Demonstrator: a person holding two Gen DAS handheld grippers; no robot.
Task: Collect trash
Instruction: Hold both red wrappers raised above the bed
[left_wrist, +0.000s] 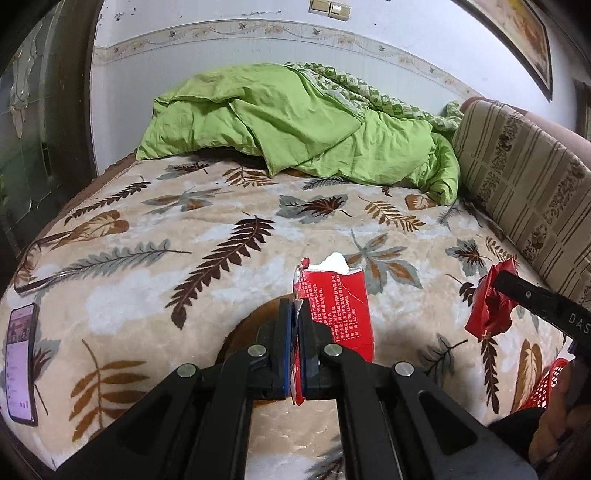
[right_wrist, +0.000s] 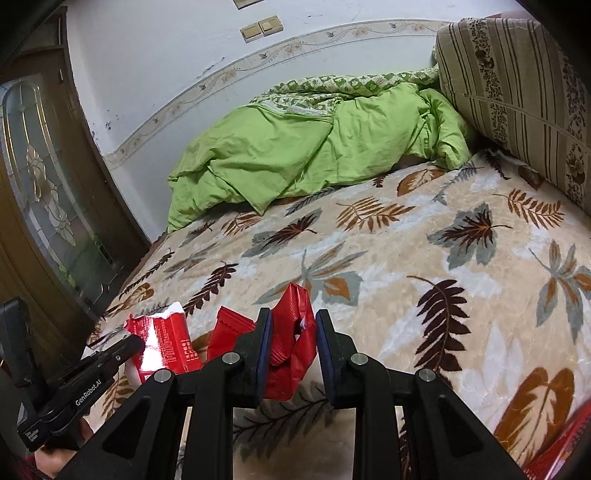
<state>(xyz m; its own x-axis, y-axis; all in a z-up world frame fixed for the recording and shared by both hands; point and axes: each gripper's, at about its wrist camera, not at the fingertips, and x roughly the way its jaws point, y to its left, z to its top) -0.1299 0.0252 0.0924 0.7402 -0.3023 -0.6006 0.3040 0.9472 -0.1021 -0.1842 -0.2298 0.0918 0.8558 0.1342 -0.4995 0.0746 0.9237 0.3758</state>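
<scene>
My left gripper (left_wrist: 296, 314) is shut on the edge of a torn red packet (left_wrist: 345, 306) with white print, held just above the leaf-patterned blanket (left_wrist: 207, 236). The same packet shows at the lower left of the right wrist view (right_wrist: 166, 339). My right gripper (right_wrist: 293, 325) is shut on a crumpled red wrapper (right_wrist: 291, 332), held over the blanket (right_wrist: 424, 258). In the left wrist view that wrapper (left_wrist: 489, 306) hangs from the right gripper's finger at the right.
A phone (left_wrist: 20, 362) with its screen lit lies on the blanket at the left, near glasses (left_wrist: 33, 269). A green quilt (left_wrist: 295, 122) is heaped at the back. A striped cushion (left_wrist: 524, 184) lines the right. A red mesh basket (left_wrist: 546, 384) sits at the lower right.
</scene>
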